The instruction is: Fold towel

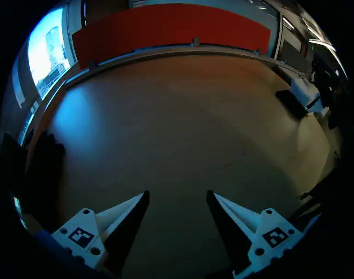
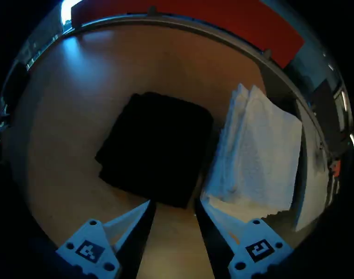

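1. A wide wooden surface is seen in the left gripper view, bare in front of the tongs; in the right gripper view the same surface carries the cloths.
2. A long red panel is set upright along the far edge of the surface, and it is also seen at the far right in the right gripper view.
3. A bright window is seen at the far left.
4. A stack of folded white towels is laid on the right of the surface, its layered edges shown at the far corner.
5. A dark towel, folded into a flat square, is laid just left of the white stack; whether the two touch cannot be told.
6. The right tongs are held open at the near edge of the dark towel, with nothing gripped.
7. The left tongs are held apart over bare wood, with nothing between them.
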Demonstrator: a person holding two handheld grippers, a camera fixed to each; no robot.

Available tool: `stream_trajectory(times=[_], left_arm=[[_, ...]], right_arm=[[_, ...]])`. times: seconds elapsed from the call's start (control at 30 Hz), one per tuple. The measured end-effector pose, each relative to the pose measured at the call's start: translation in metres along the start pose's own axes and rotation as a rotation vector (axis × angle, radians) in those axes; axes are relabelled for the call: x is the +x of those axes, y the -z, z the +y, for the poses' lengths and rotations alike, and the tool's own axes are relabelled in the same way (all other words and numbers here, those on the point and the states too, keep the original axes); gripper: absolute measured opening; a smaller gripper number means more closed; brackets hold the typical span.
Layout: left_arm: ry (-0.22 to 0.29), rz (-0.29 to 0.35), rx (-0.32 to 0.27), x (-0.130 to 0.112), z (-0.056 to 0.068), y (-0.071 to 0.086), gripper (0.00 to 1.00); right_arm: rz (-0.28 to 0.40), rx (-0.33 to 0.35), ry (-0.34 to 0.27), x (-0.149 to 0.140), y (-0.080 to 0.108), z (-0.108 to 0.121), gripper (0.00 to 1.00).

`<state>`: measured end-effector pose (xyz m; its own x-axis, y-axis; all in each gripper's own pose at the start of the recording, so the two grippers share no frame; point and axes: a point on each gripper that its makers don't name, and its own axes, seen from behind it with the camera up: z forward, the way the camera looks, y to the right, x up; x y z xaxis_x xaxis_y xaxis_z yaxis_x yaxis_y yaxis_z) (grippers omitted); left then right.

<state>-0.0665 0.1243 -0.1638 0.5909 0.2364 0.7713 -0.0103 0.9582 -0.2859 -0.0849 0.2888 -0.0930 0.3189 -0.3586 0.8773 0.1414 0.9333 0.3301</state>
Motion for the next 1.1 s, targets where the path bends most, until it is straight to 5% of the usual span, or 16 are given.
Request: stream_trajectory(times=[0.37,0.8,1.1], left_arm=[[0.005,0.013,-0.001,0.002,0.000,0.001,0.91],[0.013,0.029,-0.003,0.006,-0.001,0.002,0.91],[0.015,0.039,-0.005,0.009,-0.003,0.003,0.91]], right_arm=[[0.052,0.007,-0.028,0.011,0.010,-0.010,0.77],[0.159,0.019,-0.211,0.033,0.019,-0.027,0.77],[0.204,0.010,-0.259,0.041,0.025,-0.033,0.77]])
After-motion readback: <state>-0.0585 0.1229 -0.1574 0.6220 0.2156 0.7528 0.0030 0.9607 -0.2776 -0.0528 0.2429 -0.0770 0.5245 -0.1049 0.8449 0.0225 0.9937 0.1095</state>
